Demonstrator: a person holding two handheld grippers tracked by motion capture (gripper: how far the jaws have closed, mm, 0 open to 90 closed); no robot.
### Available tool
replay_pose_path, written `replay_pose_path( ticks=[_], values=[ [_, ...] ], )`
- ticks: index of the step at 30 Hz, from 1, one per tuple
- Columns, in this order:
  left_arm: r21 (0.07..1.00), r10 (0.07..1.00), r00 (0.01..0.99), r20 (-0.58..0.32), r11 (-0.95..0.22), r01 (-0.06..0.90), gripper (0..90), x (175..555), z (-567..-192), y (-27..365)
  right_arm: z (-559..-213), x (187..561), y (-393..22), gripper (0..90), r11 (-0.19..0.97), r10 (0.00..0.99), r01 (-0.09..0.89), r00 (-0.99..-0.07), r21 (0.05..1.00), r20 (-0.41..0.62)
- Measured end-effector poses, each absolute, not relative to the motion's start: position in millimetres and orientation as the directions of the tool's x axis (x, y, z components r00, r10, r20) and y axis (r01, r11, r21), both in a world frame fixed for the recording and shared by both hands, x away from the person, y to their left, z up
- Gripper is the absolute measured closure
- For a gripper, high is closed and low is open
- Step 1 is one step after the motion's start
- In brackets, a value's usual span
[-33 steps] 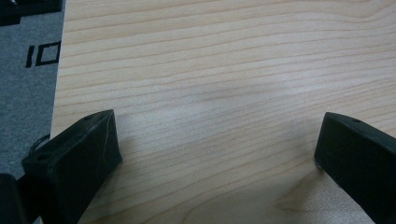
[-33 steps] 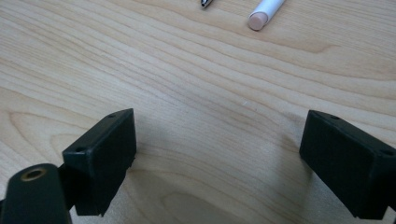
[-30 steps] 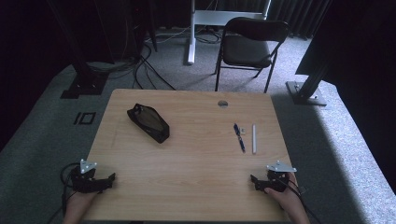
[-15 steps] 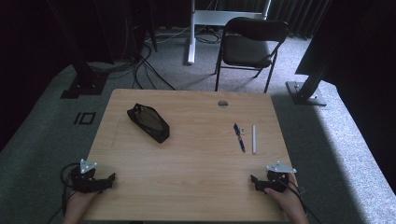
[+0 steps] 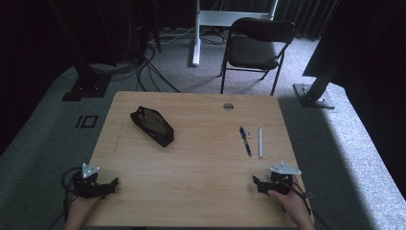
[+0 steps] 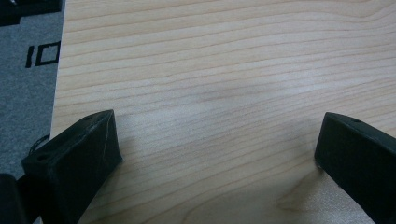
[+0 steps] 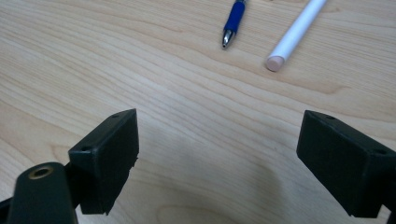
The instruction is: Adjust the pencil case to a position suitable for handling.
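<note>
Grippers, left (image 5: 111,182) and right (image 5: 256,182), rest released at my counter (image 5: 201,191) edge. Blue pen (image 7: 233,21) and white stick (image 7: 294,35) lie ahead: light, slippery, best pinched mid-shaft. Farther left, a black pouch (image 5: 152,125), probably soft.

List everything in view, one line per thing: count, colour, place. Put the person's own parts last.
table: one, light wood, centre of the high view
pouch: one, black, far left part of the table
blue pen: one, blue, right part of the table, beside the white stick
white stick: one, white with a pinkish end, just right of the blue pen
round insert: one, grey, near the table's far edge
folding chair: one, black, on the carpet beyond the table
cables: several, black, on the carpet at far left
left claw: one, black, near left corner, jaws apart
right claw: one, black, near right corner, jaws apart
hands: two, at the near edge, each holding a claw
</note>
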State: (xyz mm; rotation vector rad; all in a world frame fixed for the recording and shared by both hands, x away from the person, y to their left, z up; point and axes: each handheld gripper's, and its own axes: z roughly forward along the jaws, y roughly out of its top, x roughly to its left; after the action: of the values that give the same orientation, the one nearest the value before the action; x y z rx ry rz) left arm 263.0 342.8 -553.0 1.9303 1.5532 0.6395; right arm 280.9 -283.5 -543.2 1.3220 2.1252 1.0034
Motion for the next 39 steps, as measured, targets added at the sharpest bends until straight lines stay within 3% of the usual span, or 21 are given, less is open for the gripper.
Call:
replay_pose_path(
  ticks=[39],
  values=[
    [0.693, 0.978, 0.21, 0.012, -0.16, 0.703, 0.2, 263, -553, 343, -530, 317, -197, 13.4, 0.336, 0.808, 0.487, -0.589, 0.806, 0.019]
  ],
)
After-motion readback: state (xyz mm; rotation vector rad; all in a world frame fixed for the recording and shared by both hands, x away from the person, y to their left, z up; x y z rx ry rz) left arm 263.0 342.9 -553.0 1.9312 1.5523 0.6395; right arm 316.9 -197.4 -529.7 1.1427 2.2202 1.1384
